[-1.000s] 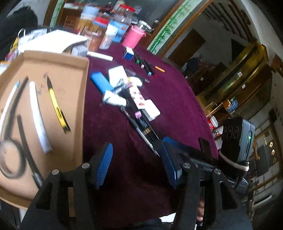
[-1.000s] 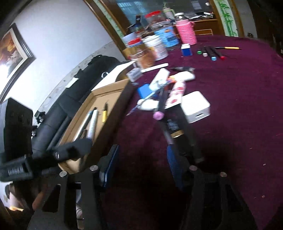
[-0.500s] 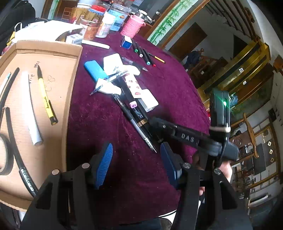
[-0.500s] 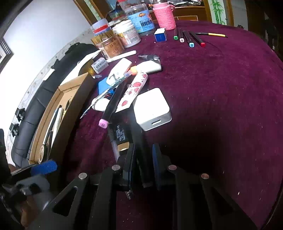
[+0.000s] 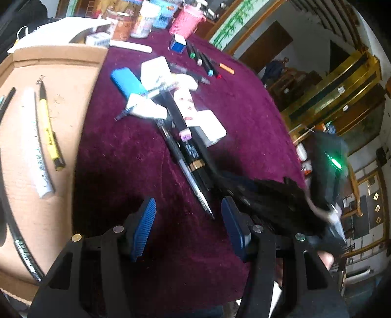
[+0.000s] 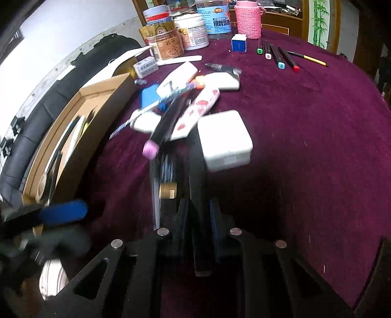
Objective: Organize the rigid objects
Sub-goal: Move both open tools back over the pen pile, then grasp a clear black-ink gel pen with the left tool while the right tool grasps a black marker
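Black pen [image 6: 195, 176] beside the white charger [image 6: 223, 139] sits between the closing right gripper [image 6: 198, 215], presumably bound for the cardboard tray [image 5: 73, 80]; left gripper [image 5: 188, 220] hangs spread, empty.

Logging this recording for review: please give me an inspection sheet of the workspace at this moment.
Surface: table in maroon cloth.
Job's things: pile of pens, white cases and white adapter mid-table; cardboard tray holds yellow pen and white tube.
Clutter: jars, pink knitted cup, blue cube, row of markers at far edge.
Grippers: left gripper open, empty; right gripper closing on a black stick from the pile.
Cables: black cord in tray.
Surroundings: wooden furniture, black bag.
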`<action>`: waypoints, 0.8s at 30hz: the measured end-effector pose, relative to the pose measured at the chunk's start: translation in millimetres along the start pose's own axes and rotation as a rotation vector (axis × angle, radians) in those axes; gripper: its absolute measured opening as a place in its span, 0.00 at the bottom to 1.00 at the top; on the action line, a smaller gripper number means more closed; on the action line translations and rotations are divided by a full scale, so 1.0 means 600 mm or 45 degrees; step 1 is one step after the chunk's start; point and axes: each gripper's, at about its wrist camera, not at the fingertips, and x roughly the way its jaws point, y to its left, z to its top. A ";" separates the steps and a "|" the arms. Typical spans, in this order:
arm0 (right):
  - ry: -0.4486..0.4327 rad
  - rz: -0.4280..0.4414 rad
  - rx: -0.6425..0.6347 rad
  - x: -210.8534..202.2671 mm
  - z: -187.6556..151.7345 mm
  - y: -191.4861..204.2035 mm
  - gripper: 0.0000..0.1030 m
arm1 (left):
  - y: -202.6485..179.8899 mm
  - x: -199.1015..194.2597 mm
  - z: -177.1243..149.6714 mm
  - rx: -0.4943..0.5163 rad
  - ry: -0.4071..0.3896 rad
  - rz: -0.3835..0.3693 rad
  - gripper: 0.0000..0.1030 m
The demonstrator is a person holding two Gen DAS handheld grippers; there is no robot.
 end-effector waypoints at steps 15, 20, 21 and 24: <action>-0.074 0.013 0.178 -0.030 -0.051 -0.036 0.14 | -0.052 0.075 0.009 0.160 0.152 0.209 0.09; -0.084 0.039 0.172 -0.028 -0.049 -0.040 0.14 | -0.010 0.020 -0.008 0.139 0.217 0.167 0.00; -0.085 0.040 0.169 -0.028 -0.049 -0.039 0.14 | -0.002 0.013 -0.014 0.127 0.232 0.152 0.00; -0.086 0.016 0.136 -0.026 -0.047 -0.032 0.14 | 0.008 0.010 -0.020 0.112 0.261 0.119 0.00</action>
